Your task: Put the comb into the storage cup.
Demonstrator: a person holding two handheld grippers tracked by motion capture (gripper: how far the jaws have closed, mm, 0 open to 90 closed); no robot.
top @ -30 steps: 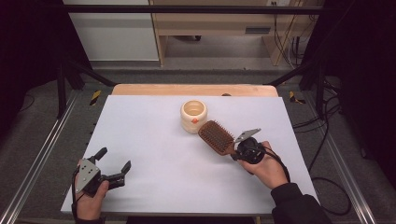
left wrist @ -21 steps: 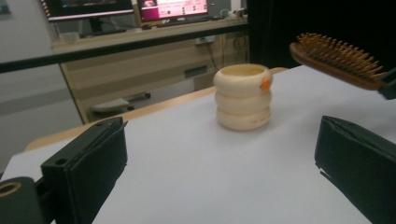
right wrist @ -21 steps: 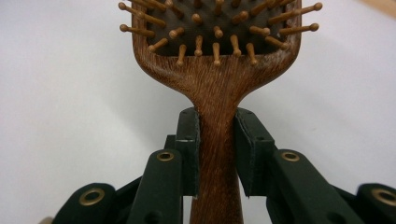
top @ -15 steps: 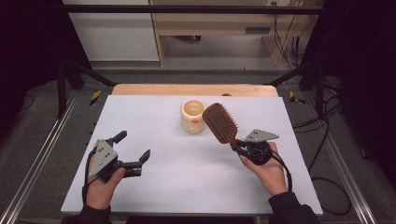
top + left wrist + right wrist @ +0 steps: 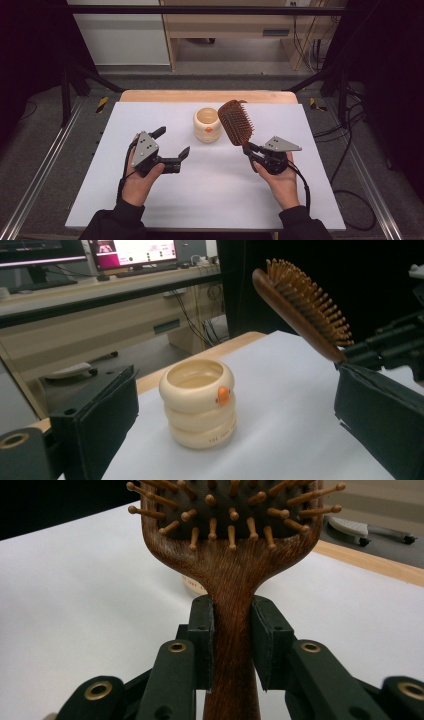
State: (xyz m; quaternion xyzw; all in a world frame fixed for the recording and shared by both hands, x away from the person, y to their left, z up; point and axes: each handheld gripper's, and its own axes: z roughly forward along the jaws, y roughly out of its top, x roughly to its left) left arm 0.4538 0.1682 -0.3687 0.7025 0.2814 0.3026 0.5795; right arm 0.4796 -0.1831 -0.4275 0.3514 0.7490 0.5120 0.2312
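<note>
Your right gripper [image 5: 251,150] clamps the wooden hairbrush [image 5: 235,121] by its handle near the table's [image 5: 100,200] far edge; your left gripper [image 5: 172,146] stands apart, holding nothing.

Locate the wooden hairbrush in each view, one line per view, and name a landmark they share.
High view: the wooden hairbrush stands tilted right of centre, its handle clamped in the right gripper.
Left gripper view: upper right, bristles facing right.
Right gripper view: centre, handle running up between the two jaws, head at the top edge.
Shared landmark: the cream duck cup, beside the brush.
</note>
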